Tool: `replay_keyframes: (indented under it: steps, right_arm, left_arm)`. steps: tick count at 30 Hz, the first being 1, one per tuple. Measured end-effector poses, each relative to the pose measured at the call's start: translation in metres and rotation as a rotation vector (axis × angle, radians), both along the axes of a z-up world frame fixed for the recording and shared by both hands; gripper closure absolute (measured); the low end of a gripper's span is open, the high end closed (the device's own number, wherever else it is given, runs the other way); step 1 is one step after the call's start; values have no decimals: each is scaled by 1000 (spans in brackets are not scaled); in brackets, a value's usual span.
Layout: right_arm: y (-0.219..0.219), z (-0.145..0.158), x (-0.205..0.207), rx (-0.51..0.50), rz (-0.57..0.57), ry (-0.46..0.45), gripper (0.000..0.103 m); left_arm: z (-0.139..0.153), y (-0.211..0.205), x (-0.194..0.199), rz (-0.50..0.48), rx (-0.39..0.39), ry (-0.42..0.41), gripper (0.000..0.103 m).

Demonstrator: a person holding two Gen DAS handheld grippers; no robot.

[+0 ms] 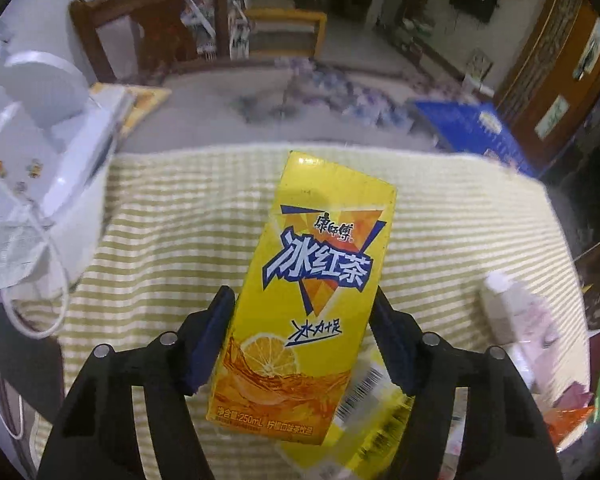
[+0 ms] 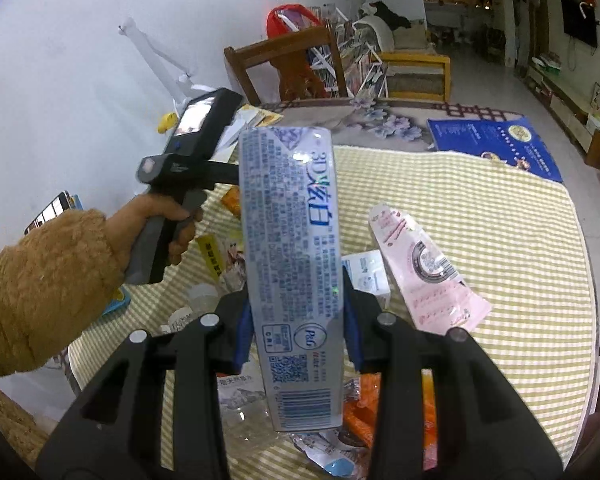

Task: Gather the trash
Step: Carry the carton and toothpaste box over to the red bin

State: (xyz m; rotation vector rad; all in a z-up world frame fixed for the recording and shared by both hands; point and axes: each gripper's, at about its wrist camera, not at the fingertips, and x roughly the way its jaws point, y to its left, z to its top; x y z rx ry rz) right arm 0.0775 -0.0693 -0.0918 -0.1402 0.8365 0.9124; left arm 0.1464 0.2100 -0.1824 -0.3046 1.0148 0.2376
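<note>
Striped cloth (image 1: 180,216) covers the table. Above it, the left gripper (image 1: 304,336) clamps a yellow tea carton (image 1: 308,280); the right gripper (image 2: 298,320) grips a silver toothpaste box (image 2: 292,240) over scattered wrappers (image 2: 420,272).

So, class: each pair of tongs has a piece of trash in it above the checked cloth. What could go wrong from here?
1. The left tongs have the yellow tea carton between their pads near its lower half only; it leans and might slip.
2. The right tongs clamp the silver toothpaste box low down, so its long free end could swing or knock the other handle.
3. The pink tube and orange wrappers remain on the cloth and could be missed.
</note>
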Motion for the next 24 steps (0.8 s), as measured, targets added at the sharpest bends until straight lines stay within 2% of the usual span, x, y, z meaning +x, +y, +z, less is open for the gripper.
replay_keyframes:
  steps: [6,13,18,24]
  right_arm:
    - [-11,15,-4,31,-43,-38,67]
    - [-38,38,-17,82,-120,-85,67]
    - [-60,51,-26,125,-181,-113,67]
    - [-85,63,-34,156,-240,-140,67]
  left_arm:
    - [50,-26,-39,20,-8,-139,39]
    - [95,-77,-80,-14,-21,-268,38]
    - [116,-111,-101,-56,-38,-329,38]
    - [133,-143,-112,-115,-51,-364,38]
